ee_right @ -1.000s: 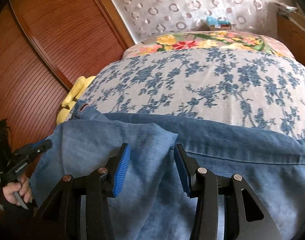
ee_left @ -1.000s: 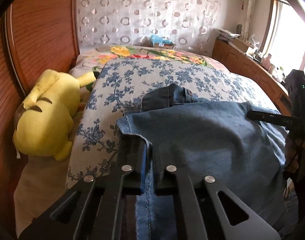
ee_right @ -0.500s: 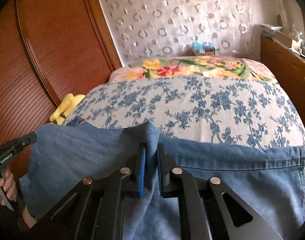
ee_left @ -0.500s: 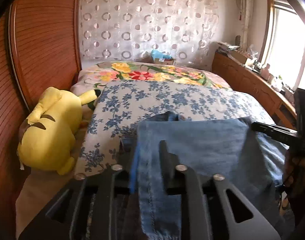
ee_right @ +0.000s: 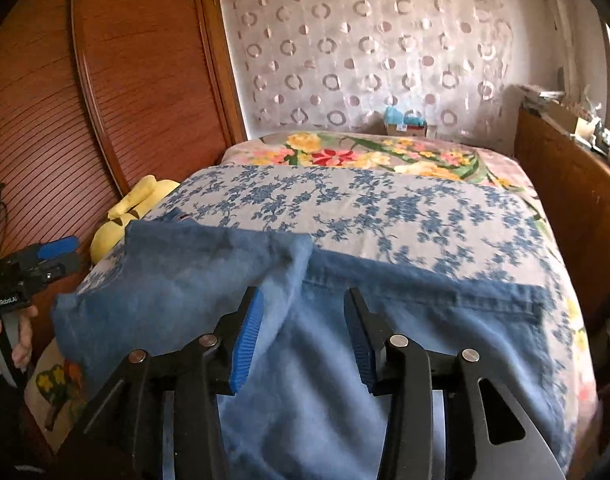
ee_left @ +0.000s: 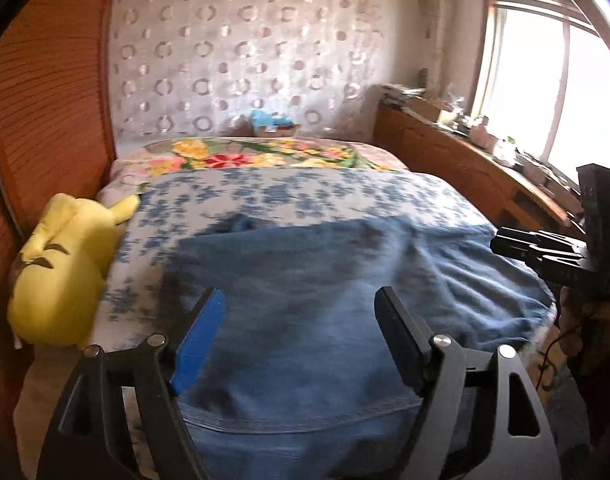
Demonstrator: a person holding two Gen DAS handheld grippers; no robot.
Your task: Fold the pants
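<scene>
Blue jeans (ee_left: 325, 280) lie folded across the near end of the bed, on a blue-flowered sheet (ee_right: 385, 208). My left gripper (ee_left: 301, 300) hovers just above the denim near its left edge. Its jaws are opening wide and grip nothing. In the right wrist view the jeans (ee_right: 405, 320) show a loose upper flap (ee_right: 193, 272) on the left. My right gripper (ee_right: 304, 300) hangs over the denim beside that flap's corner, its jaws opening, and its blue pads press on no cloth. Each gripper shows in the other's view: the right gripper (ee_left: 517, 246) and the left gripper (ee_right: 59, 256), which a hand holds.
A yellow plush toy (ee_left: 61, 264) lies along the bed's left side against a ribbed wooden door (ee_right: 105, 100). A wooden cabinet (ee_left: 465, 168) with clutter runs along the right, under a bright window. A flowered blanket (ee_left: 245, 156) and a small box (ee_left: 273, 124) are at the far end.
Half a second ago both grippers were closed on the denim fold. Now both have let go and drawn back, and the fold lies on the jeans.
</scene>
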